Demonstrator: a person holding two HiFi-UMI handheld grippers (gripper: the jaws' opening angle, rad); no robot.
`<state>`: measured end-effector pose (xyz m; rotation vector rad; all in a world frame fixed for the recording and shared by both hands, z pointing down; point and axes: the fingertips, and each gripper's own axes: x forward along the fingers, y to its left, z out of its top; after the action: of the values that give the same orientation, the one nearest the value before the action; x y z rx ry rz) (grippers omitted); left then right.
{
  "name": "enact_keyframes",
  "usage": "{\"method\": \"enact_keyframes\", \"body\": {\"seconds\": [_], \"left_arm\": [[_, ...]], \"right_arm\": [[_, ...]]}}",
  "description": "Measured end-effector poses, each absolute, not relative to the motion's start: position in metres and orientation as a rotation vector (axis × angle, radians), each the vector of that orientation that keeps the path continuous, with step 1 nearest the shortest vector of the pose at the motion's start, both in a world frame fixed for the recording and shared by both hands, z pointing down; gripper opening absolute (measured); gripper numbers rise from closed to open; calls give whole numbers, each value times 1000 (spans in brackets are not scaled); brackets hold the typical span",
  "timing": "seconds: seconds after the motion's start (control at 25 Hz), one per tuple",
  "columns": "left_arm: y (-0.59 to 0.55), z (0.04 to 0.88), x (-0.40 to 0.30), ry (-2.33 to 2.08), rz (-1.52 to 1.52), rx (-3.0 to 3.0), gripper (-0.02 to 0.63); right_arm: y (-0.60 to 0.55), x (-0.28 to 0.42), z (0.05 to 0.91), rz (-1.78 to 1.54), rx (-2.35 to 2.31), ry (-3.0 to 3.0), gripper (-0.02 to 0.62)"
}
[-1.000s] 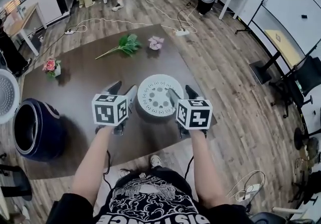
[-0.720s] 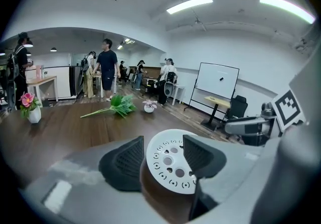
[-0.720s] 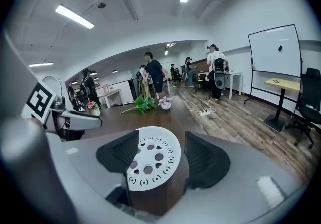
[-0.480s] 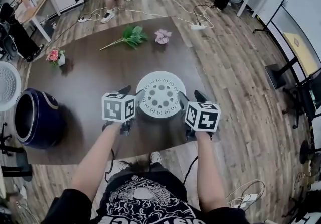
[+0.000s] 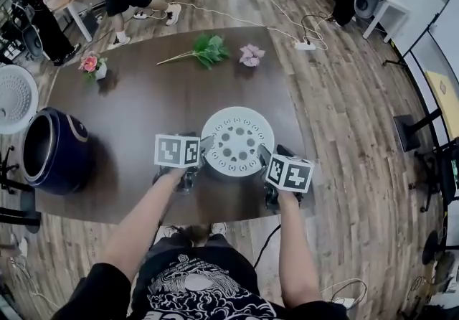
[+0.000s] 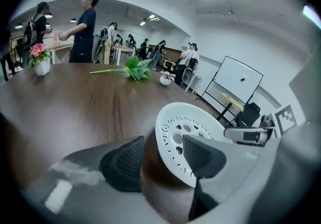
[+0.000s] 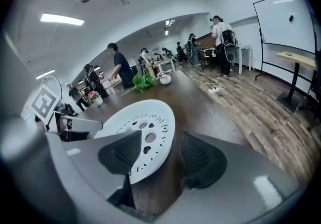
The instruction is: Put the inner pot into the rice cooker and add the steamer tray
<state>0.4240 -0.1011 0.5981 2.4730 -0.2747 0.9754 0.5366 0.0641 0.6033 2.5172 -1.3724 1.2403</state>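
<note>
Dark brown wood of a table [image 5: 143, 118] fills the head view, with plank floor around it and people standing at the far side. On the table's left edge stands a dark blue rice cooker [image 5: 54, 157] with its top open, and a white lid [image 5: 13, 100] lies just beside it. At the far side lie a green sprig [image 5: 208, 49], a pink flower [image 5: 250, 54] and a small vase [image 5: 92, 65]. The white steamer tray [image 5: 237, 142], full of holes, sits near the table's front edge, well apart from the cooker. A grey wall shows under its near rim, and I cannot tell if this is the inner pot. The left gripper [image 5: 199, 145] is at the tray's left rim and the right gripper [image 5: 272, 152] at its right rim. From the left gripper view, the jaws stand apart with the tray's rim between them: one pad is over the tray and the other outside it, with a gap to the rim, so nothing is grasped. From the right gripper view, the jaws have just been closing, with the opposite rim between them, but the outer pad is apart from the rim, so this claw is released too.
</note>
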Motion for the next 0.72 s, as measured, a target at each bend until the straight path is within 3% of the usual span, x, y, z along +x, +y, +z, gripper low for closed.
{"method": "enact_keyframes", "body": {"seconds": [0.4, 0.6, 0.72], "left_arm": [[-103, 623, 423, -275, 919, 2306, 212], [-100, 624, 427, -270, 891, 2278, 92], [-102, 620, 427, -283, 877, 2291, 87]], "right_arm": [[53, 531, 624, 1315, 2455, -1349, 186], [54, 537, 626, 1309, 2462, -1318, 121], [51, 538, 622, 1294, 2462, -1318, 118]]}}
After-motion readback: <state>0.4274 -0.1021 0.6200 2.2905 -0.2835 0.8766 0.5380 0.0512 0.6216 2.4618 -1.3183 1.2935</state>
